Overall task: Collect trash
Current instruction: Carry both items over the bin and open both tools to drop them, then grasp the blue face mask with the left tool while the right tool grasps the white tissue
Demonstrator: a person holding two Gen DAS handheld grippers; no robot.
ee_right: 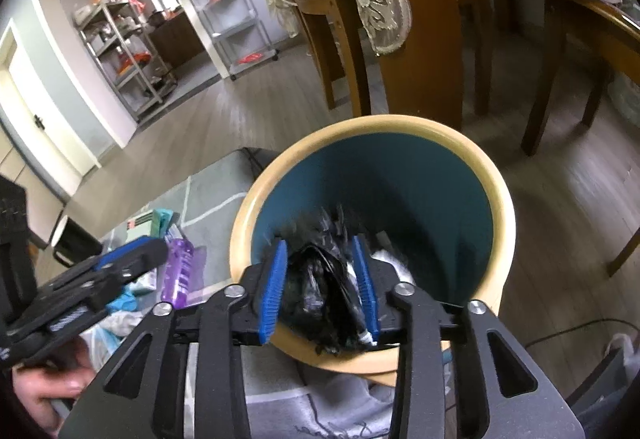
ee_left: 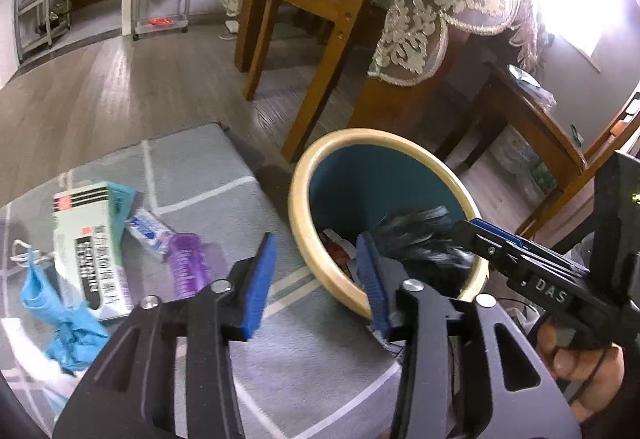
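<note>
Two hand-held grippers working beside the bin, one loaded.

Right hand-held gripper [ee_right: 320, 289] is clamping a crumpled black bag [ee_right: 320, 279] just over the bin's [ee_right: 400, 125] near rim, open room below. Left hand-held gripper [ee_left: 316, 281] is hanging apart, empty, left of the bin; purple bottle [ee_left: 189, 263], box [ee_left: 90, 243] and blue bag [ee_left: 60, 313] are lying on the rug [ee_left: 224, 175] left of it.

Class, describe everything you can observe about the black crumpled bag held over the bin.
The black crumpled bag looks like thin, glossy plastic film, scrunched into a wrinkled wad with ragged edges sticking upward and a pale patch low on one side. The right gripper pinches it between its blue pads, which press on both flanks. It hangs over the near rim of the round bin, cream-rimmed and teal inside, above other rubbish. In the left wrist view it appears blurred.
</note>
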